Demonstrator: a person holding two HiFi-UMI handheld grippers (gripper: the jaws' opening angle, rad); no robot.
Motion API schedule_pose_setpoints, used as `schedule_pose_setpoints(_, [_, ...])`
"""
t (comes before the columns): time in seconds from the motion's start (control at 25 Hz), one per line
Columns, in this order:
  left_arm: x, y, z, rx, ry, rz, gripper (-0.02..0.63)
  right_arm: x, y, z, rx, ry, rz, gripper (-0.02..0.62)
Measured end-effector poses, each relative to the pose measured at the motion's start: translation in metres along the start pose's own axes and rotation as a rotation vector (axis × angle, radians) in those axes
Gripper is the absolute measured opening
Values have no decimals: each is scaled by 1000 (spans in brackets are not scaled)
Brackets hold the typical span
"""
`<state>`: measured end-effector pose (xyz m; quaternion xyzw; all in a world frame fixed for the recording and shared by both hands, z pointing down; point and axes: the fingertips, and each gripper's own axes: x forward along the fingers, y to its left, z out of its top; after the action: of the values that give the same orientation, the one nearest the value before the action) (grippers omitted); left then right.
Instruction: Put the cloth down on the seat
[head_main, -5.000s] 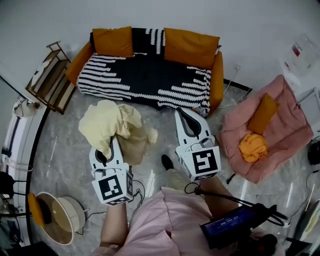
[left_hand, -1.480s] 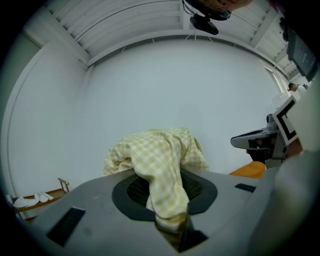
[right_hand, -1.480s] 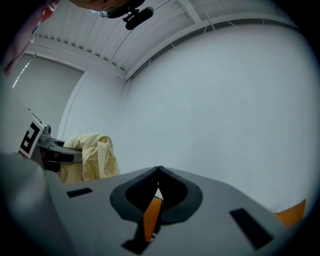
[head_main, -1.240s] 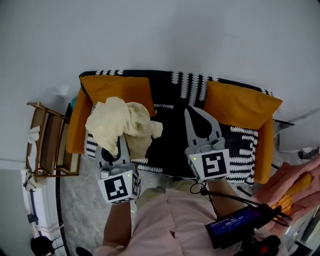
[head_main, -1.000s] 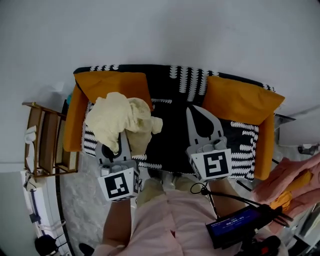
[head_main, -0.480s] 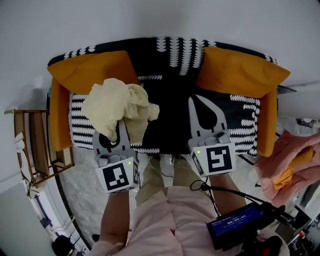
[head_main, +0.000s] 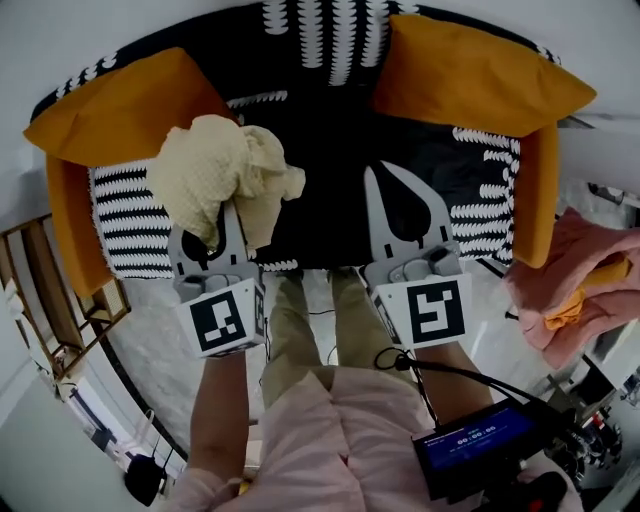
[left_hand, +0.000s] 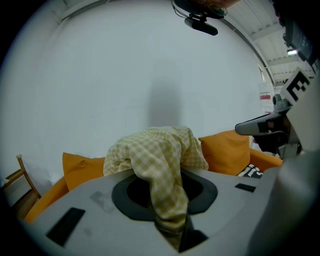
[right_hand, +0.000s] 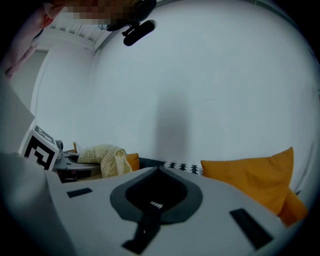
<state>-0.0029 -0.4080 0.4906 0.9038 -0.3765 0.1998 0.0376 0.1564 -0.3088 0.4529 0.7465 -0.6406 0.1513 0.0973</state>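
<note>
A pale yellow checked cloth (head_main: 205, 165) hangs bunched from my left gripper (head_main: 228, 205), which is shut on it. It is held over the left part of the sofa seat (head_main: 330, 150), a black cover with white pattern. In the left gripper view the cloth (left_hand: 160, 150) drapes over both jaws and hides the tips of the left gripper (left_hand: 161, 175). My right gripper (head_main: 372, 172) is over the seat's middle, shut and empty. In the right gripper view the right gripper (right_hand: 159, 170) has its jaws meeting at the tip, and the cloth (right_hand: 102, 157) shows at the left.
Orange cushions lean on the sofa back at left (head_main: 120, 105) and right (head_main: 480, 75). An orange armrest (head_main: 540, 190) closes the right end. A pink pet bed (head_main: 580, 265) with an orange cloth lies on the floor at right. A wooden rack (head_main: 50, 290) is at the left.
Both grippers have come down and closer to the sofa, which now fills the upper frame. The cloth stays bunched in the left gripper. The right gripper stays shut.
</note>
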Motion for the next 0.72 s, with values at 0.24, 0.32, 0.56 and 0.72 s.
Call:
schedule_pose_setpoints(0.24, [44, -14, -58, 25, 60, -33, 101, 14, -10, -39, 10, 45, -10, 2])
schedule_pose_setpoints(0.32, [58, -18, -74, 37, 81, -50, 103, 18, -15, -49, 12, 63, -20, 2])
schedule_pose_setpoints(0.56, [85, -33, -101, 38, 135, -88, 107, 17, -31, -62, 19, 101, -47, 2])
schedule_pose_setpoints(0.72, [93, -37, -113, 31, 180, -116, 154, 21, -32, -68, 29, 112, -53, 2])
